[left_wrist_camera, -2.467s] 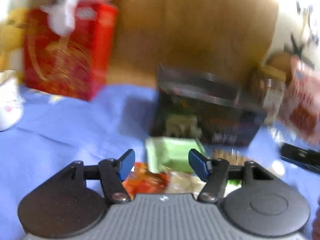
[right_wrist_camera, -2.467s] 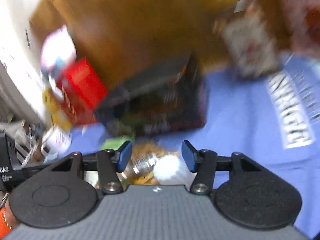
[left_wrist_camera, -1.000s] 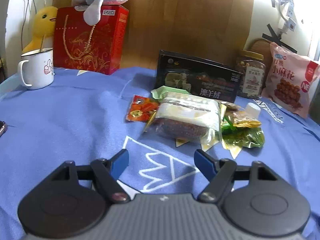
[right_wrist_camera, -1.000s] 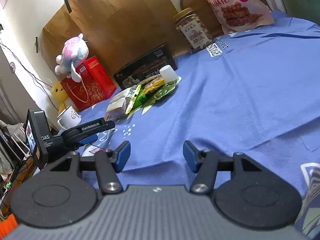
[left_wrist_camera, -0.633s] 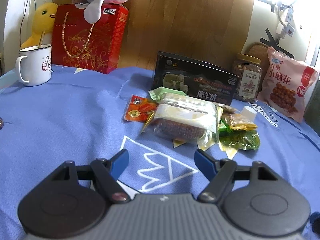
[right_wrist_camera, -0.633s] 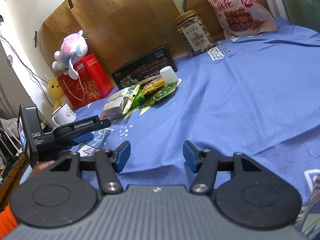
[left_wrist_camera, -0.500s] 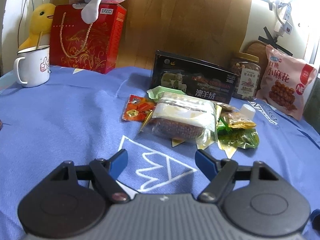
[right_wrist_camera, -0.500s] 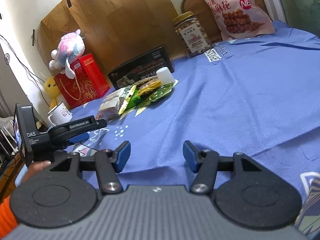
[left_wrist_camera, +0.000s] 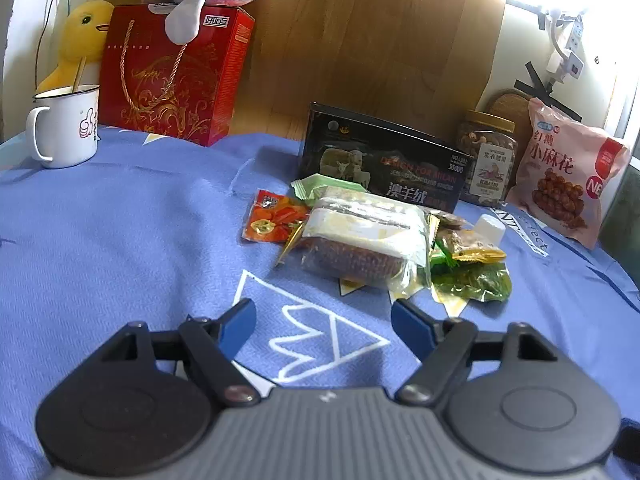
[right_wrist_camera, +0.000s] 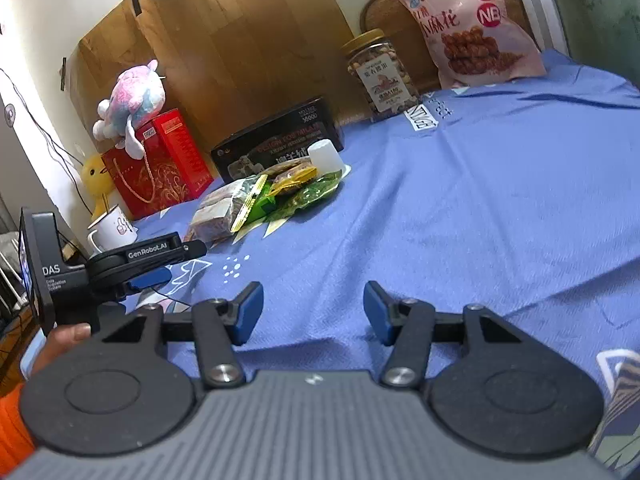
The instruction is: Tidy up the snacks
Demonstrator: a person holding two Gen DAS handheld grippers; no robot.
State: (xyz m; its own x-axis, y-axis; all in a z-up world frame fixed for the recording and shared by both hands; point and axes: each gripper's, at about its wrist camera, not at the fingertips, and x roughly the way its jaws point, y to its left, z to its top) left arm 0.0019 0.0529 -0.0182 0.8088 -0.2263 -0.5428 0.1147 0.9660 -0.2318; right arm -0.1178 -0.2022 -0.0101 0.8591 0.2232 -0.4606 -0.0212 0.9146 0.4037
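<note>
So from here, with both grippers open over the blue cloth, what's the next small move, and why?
Probably ease the left gripper forward to the clear-wrapped snack pack. It lies nearest on the loose pile, roughly ahead of the open, empty jaws, with bare blue cloth between. The right gripper, also open and empty, sits farther from the pile.

Black two-finger grippers with blue pads

Left gripper [left_wrist_camera: 323,324] and right gripper [right_wrist_camera: 313,312] had ribbed grey bodies, silver screws; orange sleeve [right_wrist_camera: 12,420] lower left.
</note>
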